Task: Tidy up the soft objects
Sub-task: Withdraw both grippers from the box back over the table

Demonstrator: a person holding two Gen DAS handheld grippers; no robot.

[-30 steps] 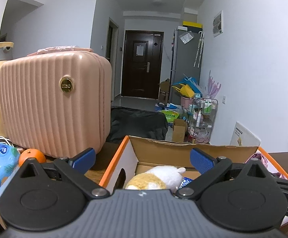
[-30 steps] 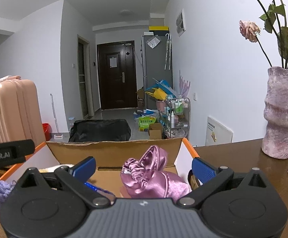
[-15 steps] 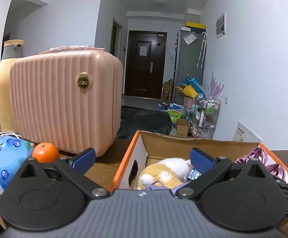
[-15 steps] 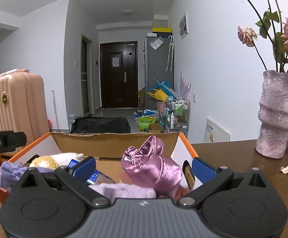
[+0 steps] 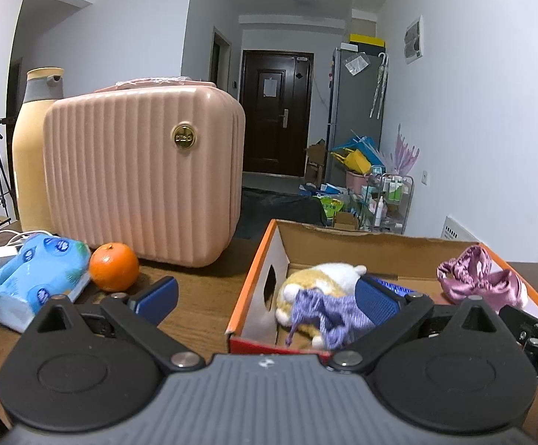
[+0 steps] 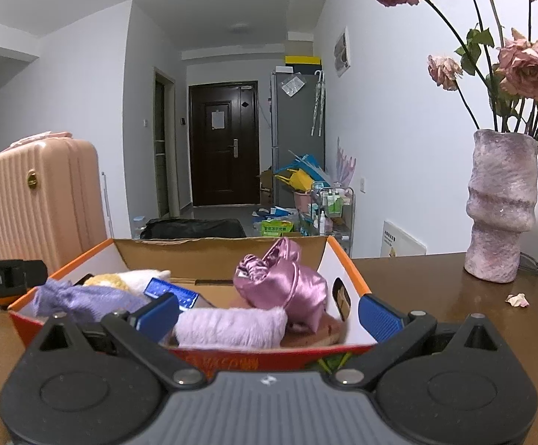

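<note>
Soft items [image 6: 228, 326] inside cardboard box [image 6: 347, 267]

Box on the table, soft things inside

In the box [image 6: 347, 265]: plush toy [image 5: 321, 282] far left, satin scrunchie [image 6: 287, 282] right, fuzzy roll [image 6: 232, 326] near. Suitcase [image 5: 143, 174], orange [image 5: 114, 267] left; vase [image 6: 501, 207] right.

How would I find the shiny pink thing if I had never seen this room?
Look for the orange cardboard box on the brown table, left of the rough pink vase. Inside, at the box's right end, sits the bunched pink scrunchie. It is glossy and satiny, while the fuzzy lilac cloth beside it and the plush toy are matte and fluffy.
</note>
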